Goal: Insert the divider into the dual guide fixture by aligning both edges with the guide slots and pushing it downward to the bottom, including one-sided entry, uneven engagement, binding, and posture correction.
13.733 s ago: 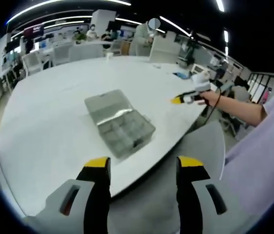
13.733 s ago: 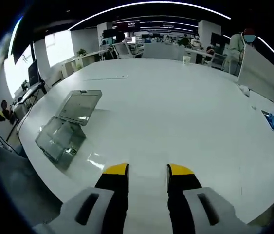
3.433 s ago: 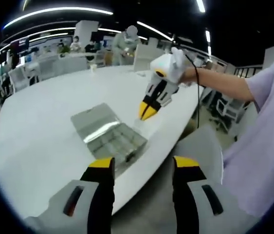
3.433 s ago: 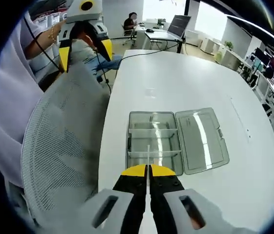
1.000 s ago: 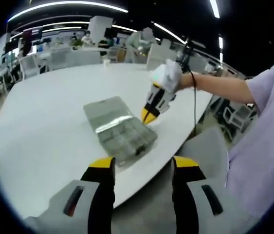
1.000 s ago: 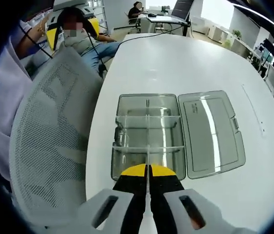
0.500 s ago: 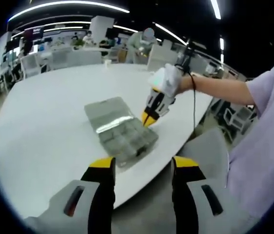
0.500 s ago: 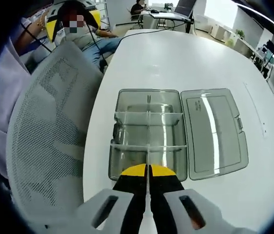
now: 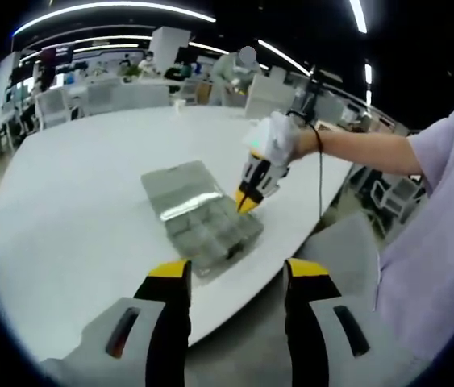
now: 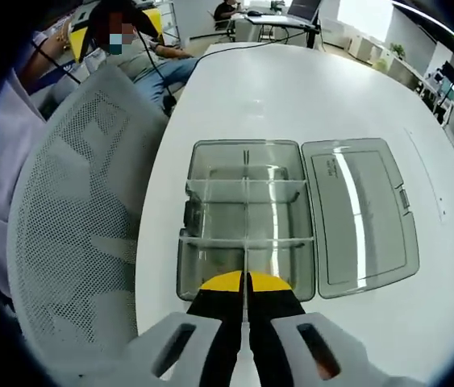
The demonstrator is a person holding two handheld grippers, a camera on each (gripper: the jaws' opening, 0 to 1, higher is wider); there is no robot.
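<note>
Jaws closed on divider (image 10: pixel 244 270)

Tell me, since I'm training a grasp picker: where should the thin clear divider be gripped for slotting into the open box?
Grip the divider at its top edge, coming from above, as the right gripper does: it is a thin upright sheet, so jaws pinching its flat faces leave both side edges free for the box slots.

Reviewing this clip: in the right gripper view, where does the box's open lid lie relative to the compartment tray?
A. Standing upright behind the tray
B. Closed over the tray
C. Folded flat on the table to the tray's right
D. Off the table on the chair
C: the lid lies flat on the white table, hinged open to the right of the compartment tray.
</note>
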